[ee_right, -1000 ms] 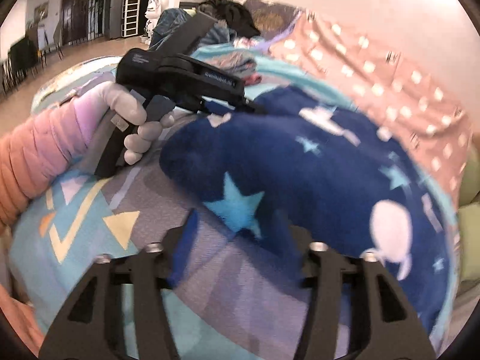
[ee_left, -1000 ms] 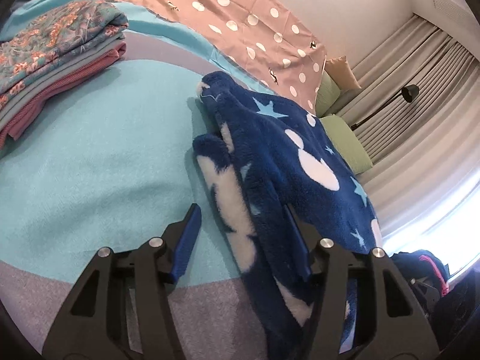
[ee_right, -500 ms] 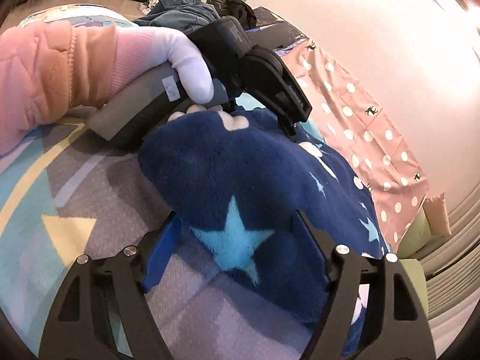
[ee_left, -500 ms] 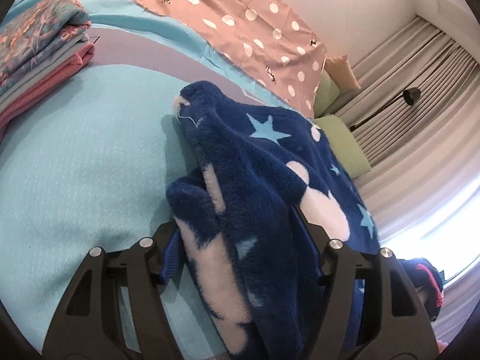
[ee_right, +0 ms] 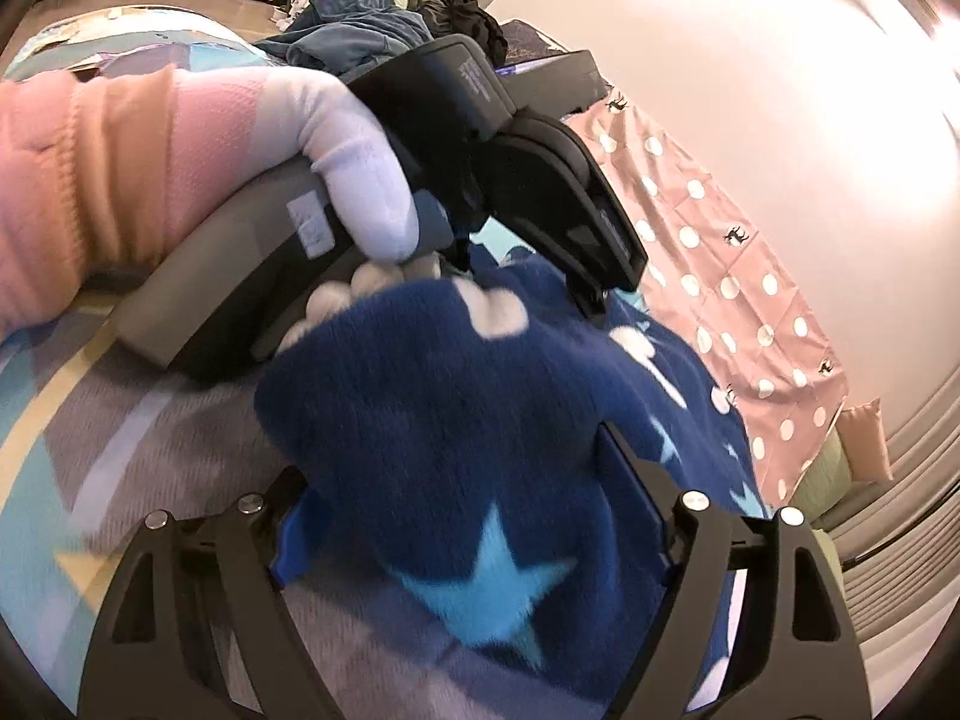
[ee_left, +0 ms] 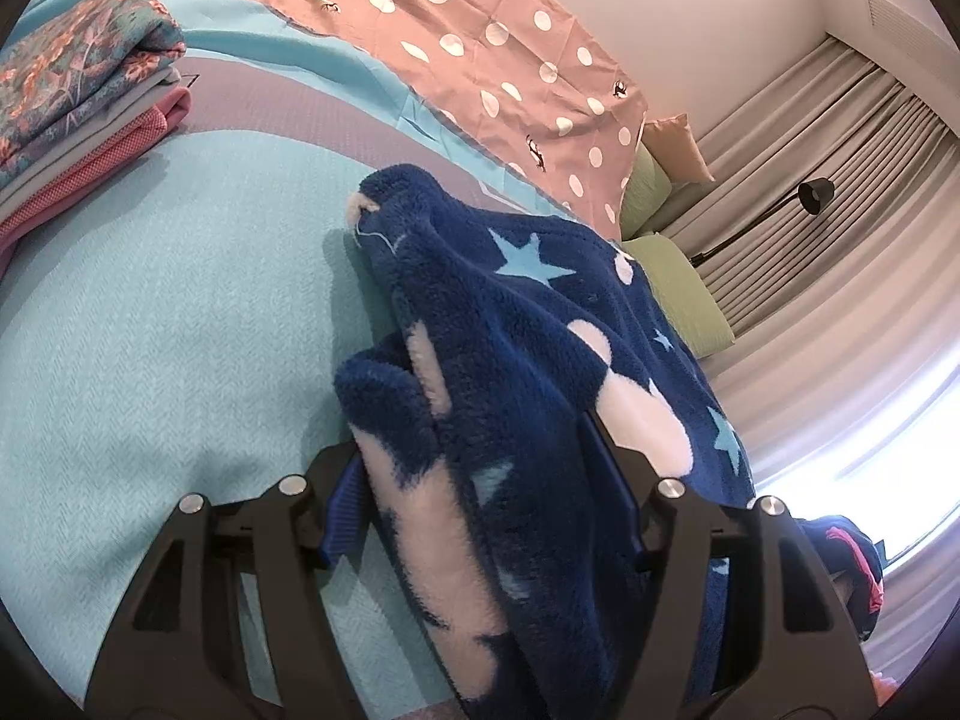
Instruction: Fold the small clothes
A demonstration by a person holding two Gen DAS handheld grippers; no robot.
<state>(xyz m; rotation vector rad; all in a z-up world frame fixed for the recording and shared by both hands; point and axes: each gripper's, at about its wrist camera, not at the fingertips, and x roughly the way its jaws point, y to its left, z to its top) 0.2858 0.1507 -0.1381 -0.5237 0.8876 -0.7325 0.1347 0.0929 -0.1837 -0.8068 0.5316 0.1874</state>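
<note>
A dark blue fleece garment point(ee_left: 510, 324) with light blue stars and white patches lies bunched on the turquoise bedspread point(ee_left: 150, 330). My left gripper point(ee_left: 471, 462) stands open, and a thick fold of the fleece fills the gap between its fingers. In the right wrist view the same garment point(ee_right: 450, 396) bulges up between the fingers of my right gripper point(ee_right: 456, 480), whose jaws are opening around a folded edge. Just beyond it a white-gloved hand point(ee_right: 354, 144) in a pink sleeve holds the left tool's handle point(ee_right: 240, 276) against the fleece.
A stack of folded clothes point(ee_left: 78, 96) sits at the upper left of the bed. A pink polka-dot cloth point(ee_left: 480, 42) runs along the wall, with green pillows point(ee_left: 678, 294) and a floor lamp point(ee_left: 813, 195) by the curtains. More clothes point(ee_right: 360, 18) are piled at the far end.
My left gripper slid forward, so the fleece fold now sits between its fingers. My right gripper came in lower and closer to the garment with wider jaws; the gloved hand looms larger.
</note>
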